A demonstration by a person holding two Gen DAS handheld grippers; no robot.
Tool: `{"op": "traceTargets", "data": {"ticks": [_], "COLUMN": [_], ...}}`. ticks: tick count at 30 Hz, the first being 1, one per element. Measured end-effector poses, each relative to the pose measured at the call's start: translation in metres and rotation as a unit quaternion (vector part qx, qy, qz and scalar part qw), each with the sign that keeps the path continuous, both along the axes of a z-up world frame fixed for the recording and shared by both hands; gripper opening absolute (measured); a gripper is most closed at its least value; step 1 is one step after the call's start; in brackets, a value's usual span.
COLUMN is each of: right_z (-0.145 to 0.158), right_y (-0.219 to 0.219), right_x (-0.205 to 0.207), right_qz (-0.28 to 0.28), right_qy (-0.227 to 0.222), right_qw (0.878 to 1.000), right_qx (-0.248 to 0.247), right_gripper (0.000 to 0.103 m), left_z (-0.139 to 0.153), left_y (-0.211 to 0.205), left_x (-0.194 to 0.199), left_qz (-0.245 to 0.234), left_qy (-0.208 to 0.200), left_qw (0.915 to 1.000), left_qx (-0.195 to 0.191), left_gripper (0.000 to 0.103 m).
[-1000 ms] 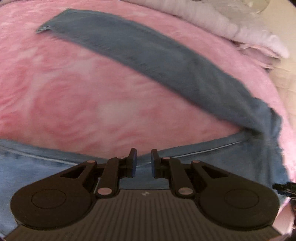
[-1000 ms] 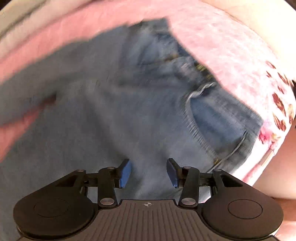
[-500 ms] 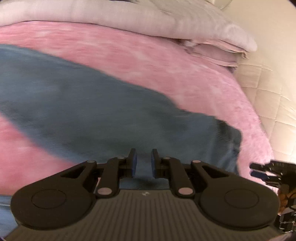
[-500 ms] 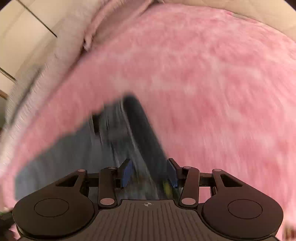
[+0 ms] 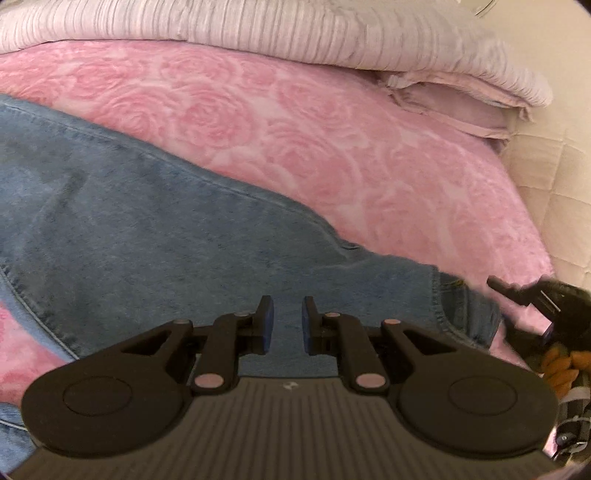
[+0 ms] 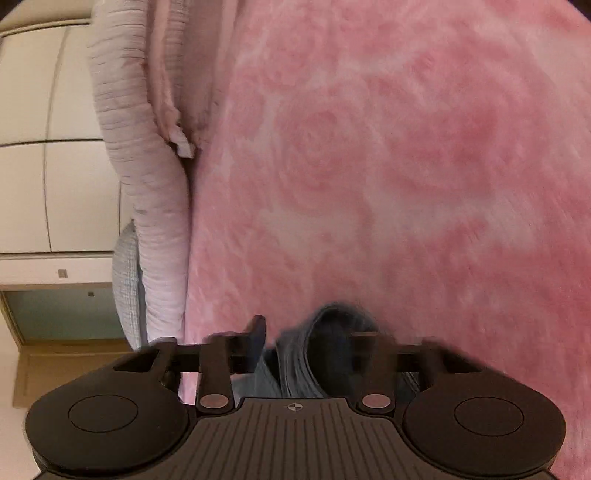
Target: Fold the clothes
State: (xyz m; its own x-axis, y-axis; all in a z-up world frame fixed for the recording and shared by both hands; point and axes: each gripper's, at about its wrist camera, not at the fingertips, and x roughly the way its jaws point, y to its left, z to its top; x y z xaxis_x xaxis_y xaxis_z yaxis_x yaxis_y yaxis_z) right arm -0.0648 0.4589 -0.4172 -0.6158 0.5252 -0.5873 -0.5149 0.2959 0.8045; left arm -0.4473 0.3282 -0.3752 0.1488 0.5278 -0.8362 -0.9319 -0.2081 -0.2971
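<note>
Left tool (image 5: 283,319) hangs slightly parted over the jeans (image 5: 155,229), pinching nothing; my right tool (image 6: 306,343) has a bunched denim fold between spread fingers. If that bunch slides out, the fold collapses. Jeans lie across the pink bed cover (image 5: 332,147); pillows (image 5: 332,33) at twelve o'clock, cupboards (image 6: 48,147) at nine.

A bed is covered by a pink rose-patterned blanket (image 5: 295,122). Blue denim jeans (image 5: 166,236) are spread across its near part. Striped pale pillows (image 5: 295,33) are stacked along its far edge.
</note>
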Motion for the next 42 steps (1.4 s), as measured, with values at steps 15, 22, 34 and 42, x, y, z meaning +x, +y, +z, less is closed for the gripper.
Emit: {"op": "traceTargets", "data": {"ticks": [15,22,34,42], "right_z": [0.05,0.045,0.046,0.04], "right_y": [-0.031,-0.12,-0.15,-0.156], "right_x": [0.026,-0.005,-0.047,-0.071], "right_qz": [0.05,0.218,0.281,0.274], "right_qy": [-0.141,-0.153,-0.263,-0.436], "right_qw": [0.987,0.964,0.919,0.855], "right_qx": [0.055,0.012,0.09,0.055], "right_gripper": [0.032,0.033,0.028,0.0], "left_z": [0.002,0.01,-0.007,-0.015], "left_y": [-0.043,-0.102,-0.151,-0.171], "left_x": [-0.032,-0.043,-0.064,-0.078], "left_qz": [0.001,0.002,0.011,0.023], "left_qy": [0.027,0.001,-0.013,-0.016], "left_qw": [0.9996,0.9994,0.9985,0.9983], "left_qx": [0.001,-0.033,-0.051,-0.051], "left_gripper": [0.011,0.011,0.011,0.011]}}
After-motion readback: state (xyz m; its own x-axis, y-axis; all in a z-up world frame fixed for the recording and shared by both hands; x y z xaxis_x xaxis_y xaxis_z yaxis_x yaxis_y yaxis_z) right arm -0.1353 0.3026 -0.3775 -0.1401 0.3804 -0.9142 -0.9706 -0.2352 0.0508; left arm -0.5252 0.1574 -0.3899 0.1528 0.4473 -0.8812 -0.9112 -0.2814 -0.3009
